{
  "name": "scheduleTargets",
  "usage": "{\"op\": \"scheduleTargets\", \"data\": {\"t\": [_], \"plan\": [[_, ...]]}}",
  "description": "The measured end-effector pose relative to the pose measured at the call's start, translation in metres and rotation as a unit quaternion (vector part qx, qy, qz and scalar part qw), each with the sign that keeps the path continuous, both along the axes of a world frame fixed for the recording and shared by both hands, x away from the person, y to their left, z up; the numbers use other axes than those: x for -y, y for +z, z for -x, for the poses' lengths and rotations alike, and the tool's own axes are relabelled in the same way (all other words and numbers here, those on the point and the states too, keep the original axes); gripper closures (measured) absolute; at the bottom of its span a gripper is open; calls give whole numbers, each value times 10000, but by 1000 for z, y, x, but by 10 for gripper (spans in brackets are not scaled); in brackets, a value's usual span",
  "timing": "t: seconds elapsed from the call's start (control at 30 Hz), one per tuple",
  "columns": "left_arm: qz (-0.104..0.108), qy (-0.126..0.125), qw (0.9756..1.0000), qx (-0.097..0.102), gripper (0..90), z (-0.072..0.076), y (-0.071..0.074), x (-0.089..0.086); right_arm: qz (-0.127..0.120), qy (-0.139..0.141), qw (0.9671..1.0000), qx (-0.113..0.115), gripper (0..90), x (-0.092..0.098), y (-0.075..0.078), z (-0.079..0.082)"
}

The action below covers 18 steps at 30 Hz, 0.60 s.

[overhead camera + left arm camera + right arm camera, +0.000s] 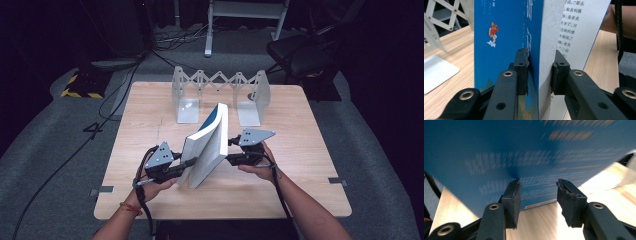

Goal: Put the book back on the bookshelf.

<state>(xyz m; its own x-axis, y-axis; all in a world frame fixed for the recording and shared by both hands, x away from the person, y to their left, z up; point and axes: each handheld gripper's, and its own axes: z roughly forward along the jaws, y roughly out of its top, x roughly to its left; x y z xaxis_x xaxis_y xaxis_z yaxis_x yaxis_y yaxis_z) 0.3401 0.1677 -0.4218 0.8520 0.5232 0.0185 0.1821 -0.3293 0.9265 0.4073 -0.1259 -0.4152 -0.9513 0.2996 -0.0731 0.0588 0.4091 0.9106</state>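
A thick book (207,145) with a blue cover stands tilted on its lower edge in the middle of the wooden table (300,190). My left gripper (187,162) comes in from the left and is shut on the book. In the left gripper view its pads (522,72) press the blue cover and a block of pages of the book (506,37), and a printed page leans away at the right. My right gripper (231,150) sits at the book's right side. Its jaws stand apart with nothing between them, facing the blue back cover (524,150); the right gripper (537,195) is open.
A white expanding book rack (220,92) with two flat end plates stands at the table's far edge; one of its plates (439,70) lies on the wood at the left. A dark chair (300,55) and floor cables (115,95) lie beyond the table.
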Motion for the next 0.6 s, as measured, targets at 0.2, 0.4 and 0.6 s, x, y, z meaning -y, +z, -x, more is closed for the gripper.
{"op": "scheduleTargets", "data": {"t": [0.2,0.4,0.6], "plan": [[222,55,9996,-168,714,1,-8,-16,175,-22,9996,215,506,-24,-11,3],[131,90,9998,-135,635,5,-11,-25,-44,68,9999,78,489,-35,-10,1],[-223,47,9997,-94,487,12,-12,-25,14,168,9998,77,496,-45,-16,7]]}}
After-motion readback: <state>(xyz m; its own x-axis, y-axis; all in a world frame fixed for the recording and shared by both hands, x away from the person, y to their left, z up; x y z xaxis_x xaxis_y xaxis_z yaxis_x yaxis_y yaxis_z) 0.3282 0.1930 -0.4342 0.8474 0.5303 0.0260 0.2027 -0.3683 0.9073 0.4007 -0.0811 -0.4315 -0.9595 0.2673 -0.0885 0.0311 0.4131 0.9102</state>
